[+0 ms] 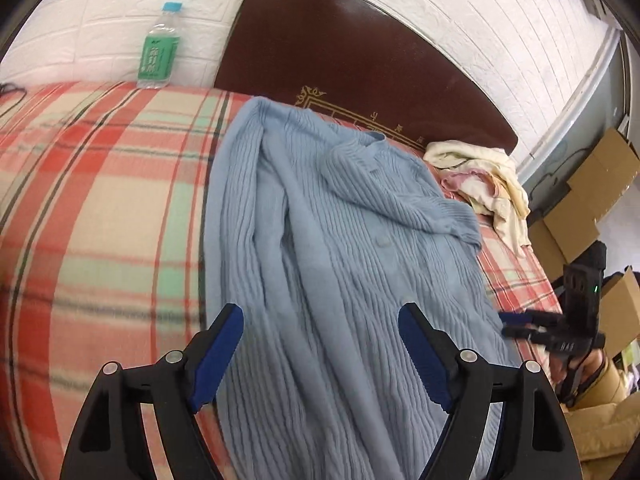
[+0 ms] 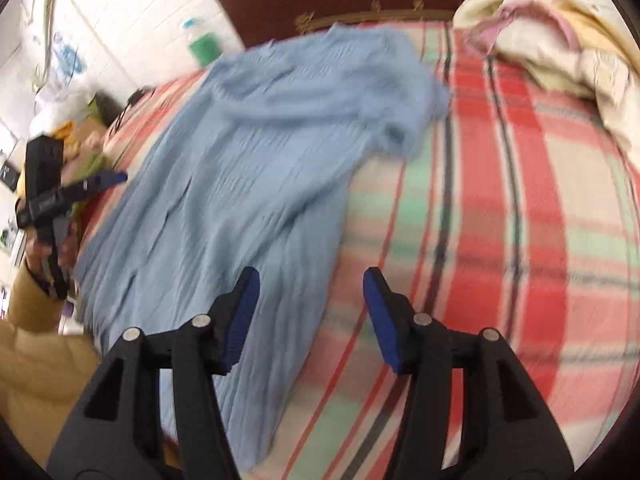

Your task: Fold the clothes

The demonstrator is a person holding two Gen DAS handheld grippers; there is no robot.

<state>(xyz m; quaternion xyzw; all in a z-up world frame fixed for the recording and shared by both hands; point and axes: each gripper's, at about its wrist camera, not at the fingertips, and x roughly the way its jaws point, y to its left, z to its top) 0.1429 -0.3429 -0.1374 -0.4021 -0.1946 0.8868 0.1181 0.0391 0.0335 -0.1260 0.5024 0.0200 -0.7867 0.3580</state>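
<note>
A light blue ribbed knit cardigan [image 1: 320, 220] lies lengthwise on the plaid bed cover [image 1: 100, 200], with one sleeve laid across its chest. My left gripper [image 1: 320, 312] hovers open over the cardigan's lower half, with nothing between its blue pads. At that view's right edge, my right gripper [image 1: 505, 323] sits beside the cardigan's hem side. In the right wrist view the cardigan [image 2: 248, 152] looks blurred. There my right gripper [image 2: 312, 276] stands open above the cardigan's edge and the bed cover [image 2: 500, 200], holding nothing. My left gripper [image 2: 114, 179] shows at the far left, held by a hand.
A water bottle with a green label [image 1: 159, 50] stands at the bed's far side by the white wall. A heap of cream and pink clothes [image 1: 480, 176] lies near the dark brown headboard [image 1: 360, 60]. Cardboard boxes [image 1: 592, 200] stand beyond the bed. A tan sleeve [image 2: 36, 320] is at lower left.
</note>
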